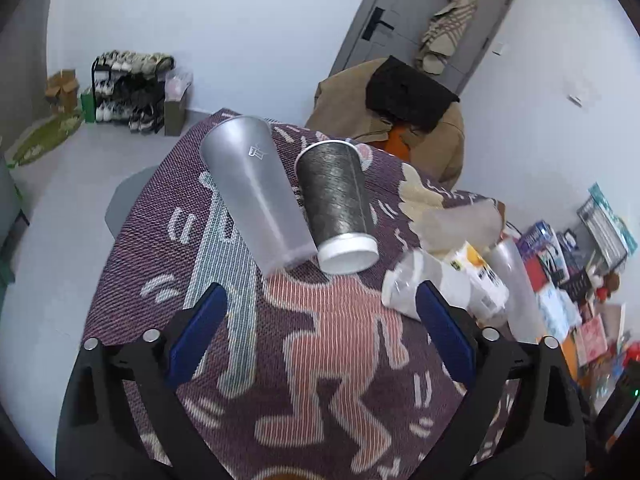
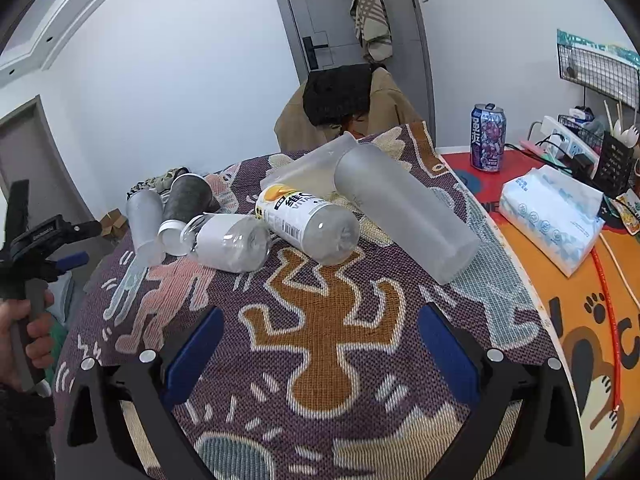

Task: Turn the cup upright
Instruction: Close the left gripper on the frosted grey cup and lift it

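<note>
A frosted clear cup (image 1: 252,188) and a dark grey cup with a white lid (image 1: 336,204) stand upside down side by side on the patterned cloth (image 1: 320,360). They also show small at the left in the right wrist view: the frosted cup (image 2: 144,224) and the dark cup (image 2: 186,208). Another frosted cup (image 2: 404,208) lies on its side ahead of my right gripper (image 2: 320,344). My left gripper (image 1: 320,332) is open and empty, a short way before the two upside-down cups. My right gripper is open and empty too.
Two white bottles (image 2: 308,220) (image 2: 232,242) lie on the cloth between the cups. A drink can (image 2: 487,138), a tissue pack (image 2: 552,216) and a wire rack (image 2: 600,136) stand on the orange mat at right. A chair with a coat (image 1: 400,120) stands behind the table.
</note>
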